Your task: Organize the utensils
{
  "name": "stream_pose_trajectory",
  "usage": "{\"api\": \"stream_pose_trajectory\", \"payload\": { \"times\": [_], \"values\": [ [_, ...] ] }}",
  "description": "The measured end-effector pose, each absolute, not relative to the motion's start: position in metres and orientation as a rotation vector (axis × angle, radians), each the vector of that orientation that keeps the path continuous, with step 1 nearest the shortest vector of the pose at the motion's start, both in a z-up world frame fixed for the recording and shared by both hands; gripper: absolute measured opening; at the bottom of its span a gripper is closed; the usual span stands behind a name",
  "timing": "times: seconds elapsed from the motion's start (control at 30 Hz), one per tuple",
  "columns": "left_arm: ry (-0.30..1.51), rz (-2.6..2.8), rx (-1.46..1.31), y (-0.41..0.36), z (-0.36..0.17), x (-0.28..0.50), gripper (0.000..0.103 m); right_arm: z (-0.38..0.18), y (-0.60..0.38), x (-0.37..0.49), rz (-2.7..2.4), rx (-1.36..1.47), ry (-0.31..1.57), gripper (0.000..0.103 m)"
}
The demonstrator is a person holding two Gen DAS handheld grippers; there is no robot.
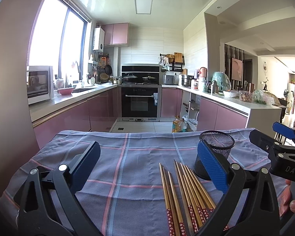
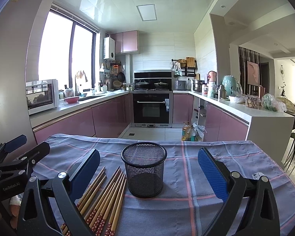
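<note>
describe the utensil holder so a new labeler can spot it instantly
Find the blue-and-pink checked cloth covering the table in front of the pink kitchen. Near its middle stands the black wire-mesh cup, upright and empty. The bamboo chopsticks lie flat beside it; the cup is the only standing, see-through thing there.

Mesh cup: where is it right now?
The mesh cup stands upright on the checked cloth, centred in the right wrist view, just right of the chopsticks.
</note>
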State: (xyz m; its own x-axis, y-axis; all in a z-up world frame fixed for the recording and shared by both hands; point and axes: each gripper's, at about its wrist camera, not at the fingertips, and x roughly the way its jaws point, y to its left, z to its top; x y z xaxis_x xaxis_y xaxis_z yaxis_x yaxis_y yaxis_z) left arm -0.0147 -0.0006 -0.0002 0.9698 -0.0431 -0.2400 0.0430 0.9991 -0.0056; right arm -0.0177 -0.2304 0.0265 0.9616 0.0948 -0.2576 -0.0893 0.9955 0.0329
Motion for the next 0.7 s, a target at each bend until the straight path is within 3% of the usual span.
{"api": "stream_pose_trajectory", "payload": {
  "times": [0.7],
  "values": [
    [0.246, -0.050, -0.005, -0.0025, 0.0016, -0.0137, 0.097, 0.0301, -0.2304, -0.0193, 0.090, 0.020, 0.263, 0.096]
  ]
}}
